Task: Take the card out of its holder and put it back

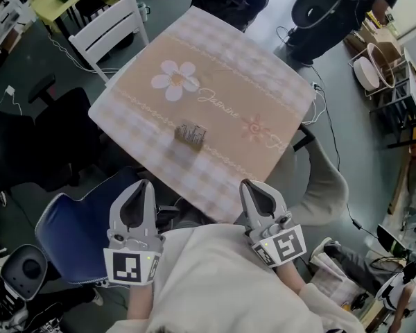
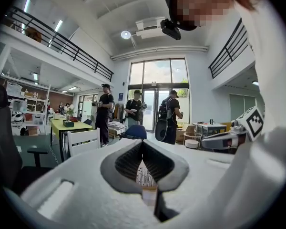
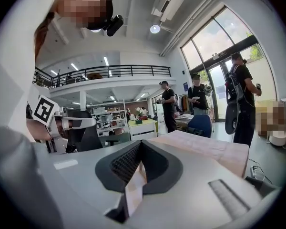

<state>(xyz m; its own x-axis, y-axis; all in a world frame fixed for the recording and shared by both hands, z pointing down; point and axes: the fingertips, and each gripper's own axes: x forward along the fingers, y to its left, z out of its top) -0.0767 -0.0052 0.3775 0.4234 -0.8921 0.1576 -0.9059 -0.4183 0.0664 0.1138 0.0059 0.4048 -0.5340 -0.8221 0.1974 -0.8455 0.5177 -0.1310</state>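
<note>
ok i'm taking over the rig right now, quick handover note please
Left gripper: fingers together, empty, by the near edge of the table.
Right gripper: same, shut and empty.
Card holder: mid-table, beyond both grippers, nothing touching it; card too small to make out.
Done: nothing evident.
Left: reach the holder, pull the card, put it back.

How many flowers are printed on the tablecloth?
2. A white flower up-left of the card holder, and a pink flower to its right. None looks hidden.
</note>
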